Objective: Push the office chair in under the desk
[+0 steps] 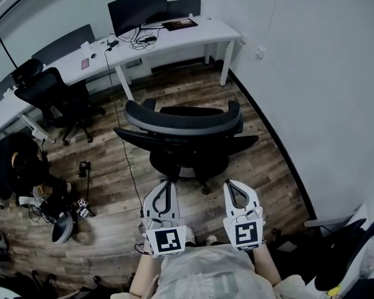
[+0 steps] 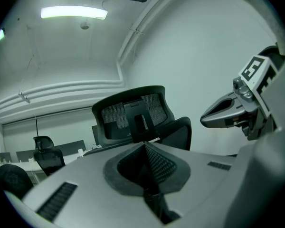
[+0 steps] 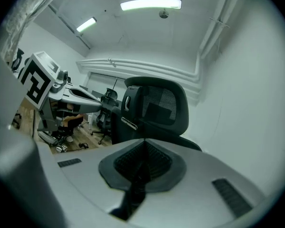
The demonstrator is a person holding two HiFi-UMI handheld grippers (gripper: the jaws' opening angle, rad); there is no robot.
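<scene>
A black office chair (image 1: 184, 132) with a curved headrest stands on the wood floor, its back toward me, short of the white desk (image 1: 202, 33) at the far wall. My left gripper (image 1: 164, 185) and right gripper (image 1: 234, 184) are both shut and empty, held side by side just behind the chair and apart from it. The chair's mesh headrest (image 2: 133, 113) rises ahead of the shut left jaws, and the same headrest (image 3: 156, 106) fills the middle of the right gripper view. The right gripper (image 2: 206, 119) shows at the right of the left gripper view.
A monitor (image 1: 137, 9), a laptop (image 1: 179, 23) and cables sit on the desk. A second black chair (image 1: 50, 95) stands at the left by another desk. Bags and gear (image 1: 50, 204) lie on the floor at the left. A white wall (image 1: 324, 92) runs along the right.
</scene>
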